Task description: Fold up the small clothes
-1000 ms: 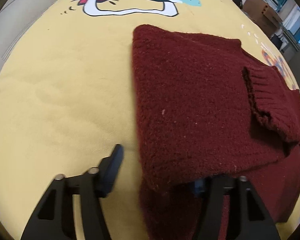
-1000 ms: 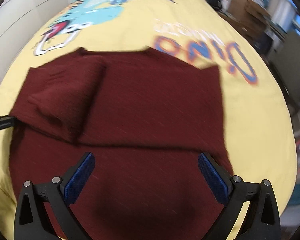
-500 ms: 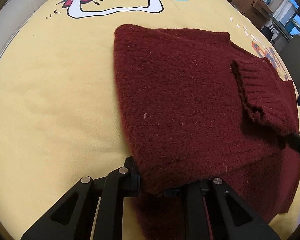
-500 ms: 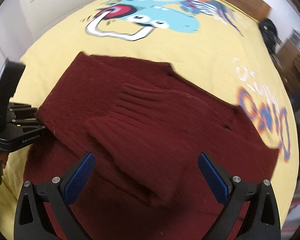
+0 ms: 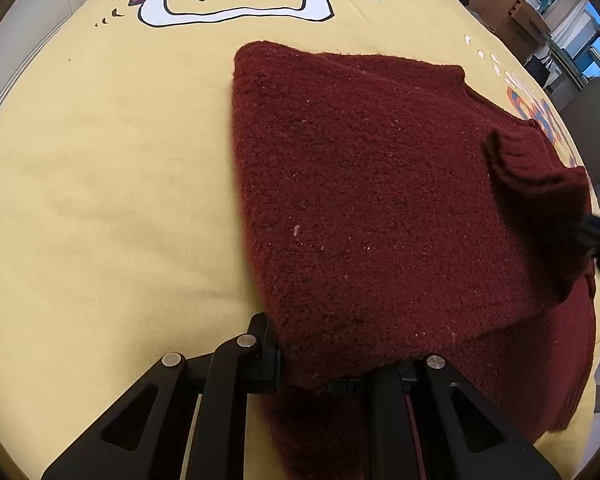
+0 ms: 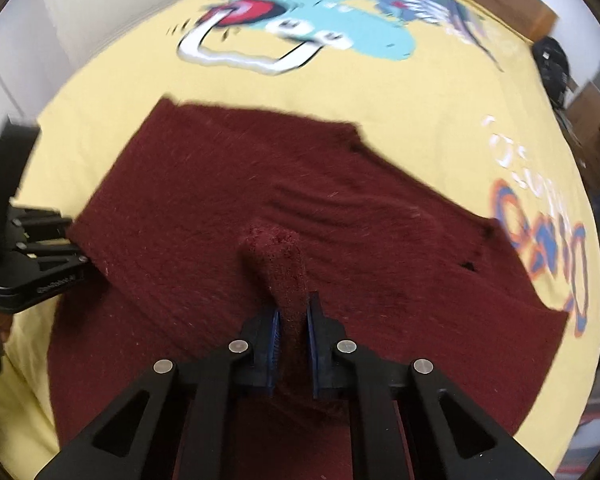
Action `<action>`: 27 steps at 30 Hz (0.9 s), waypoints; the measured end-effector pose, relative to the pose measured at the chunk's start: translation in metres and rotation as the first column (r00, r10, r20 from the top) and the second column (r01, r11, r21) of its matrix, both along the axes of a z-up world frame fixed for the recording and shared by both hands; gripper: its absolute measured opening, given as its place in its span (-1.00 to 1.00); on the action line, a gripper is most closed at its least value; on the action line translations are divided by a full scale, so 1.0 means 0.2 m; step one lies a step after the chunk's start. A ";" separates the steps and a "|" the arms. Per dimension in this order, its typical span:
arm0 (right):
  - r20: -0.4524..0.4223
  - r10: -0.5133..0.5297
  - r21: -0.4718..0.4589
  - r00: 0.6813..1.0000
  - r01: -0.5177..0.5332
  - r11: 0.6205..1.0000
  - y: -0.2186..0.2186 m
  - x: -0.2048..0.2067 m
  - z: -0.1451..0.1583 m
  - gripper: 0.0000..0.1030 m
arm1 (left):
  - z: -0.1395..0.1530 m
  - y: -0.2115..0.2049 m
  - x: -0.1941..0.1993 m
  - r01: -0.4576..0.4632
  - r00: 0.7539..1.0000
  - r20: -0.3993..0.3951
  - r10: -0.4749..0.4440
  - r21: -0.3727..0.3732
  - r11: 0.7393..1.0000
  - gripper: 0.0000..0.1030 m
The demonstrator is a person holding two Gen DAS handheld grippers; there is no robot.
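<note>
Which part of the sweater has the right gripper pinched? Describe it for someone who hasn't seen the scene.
On the yellow cartoon-print sheet lies one dark red knit sweater, partly folded. Near its middle a narrow ridge of fabric stands up between the blue pads of the right gripper, whose jaws have just been closing. It is the only raised fold; everything around lies flat.

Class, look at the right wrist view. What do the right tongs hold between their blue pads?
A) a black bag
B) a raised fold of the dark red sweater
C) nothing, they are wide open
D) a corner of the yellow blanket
B: the right tongs are shut on a pinched-up ridge of the dark red sweater, which lies on the yellow blanket.
</note>
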State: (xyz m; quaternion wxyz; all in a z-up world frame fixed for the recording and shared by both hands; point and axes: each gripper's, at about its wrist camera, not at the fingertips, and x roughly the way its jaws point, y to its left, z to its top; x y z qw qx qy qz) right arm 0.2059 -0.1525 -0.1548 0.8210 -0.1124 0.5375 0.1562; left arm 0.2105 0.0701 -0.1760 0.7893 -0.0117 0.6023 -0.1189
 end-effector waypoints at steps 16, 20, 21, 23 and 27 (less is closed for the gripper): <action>-0.003 -0.295 0.055 0.955 0.295 0.954 -0.69 -0.09 0.02 -0.81 | 0.01 -0.10 -0.07 0.013 0.999 0.029 -0.015 0.085 0.996 -0.76; -0.048 -0.339 0.042 0.939 0.341 0.939 -0.78 -0.11 -0.11 -0.82 | 0.01 -0.12 -0.09 0.007 0.999 0.035 -0.010 0.096 0.995 -0.76; -0.056 -0.349 0.040 0.935 0.352 0.935 -0.80 -0.12 -0.13 -0.82 | 0.01 -0.13 -0.09 0.007 0.999 0.036 -0.011 0.099 0.995 -0.76; -0.067 -0.368 0.043 0.927 0.371 0.928 -0.84 -0.13 -0.17 -0.82 | 0.01 -0.14 -0.10 0.011 0.999 0.041 -0.016 0.110 0.994 -0.76; -0.068 -0.378 0.028 0.923 0.381 0.924 -0.86 -0.13 -0.21 -0.82 | 0.00 -0.17 -0.16 0.028 0.998 0.045 -0.034 0.136 0.990 -0.76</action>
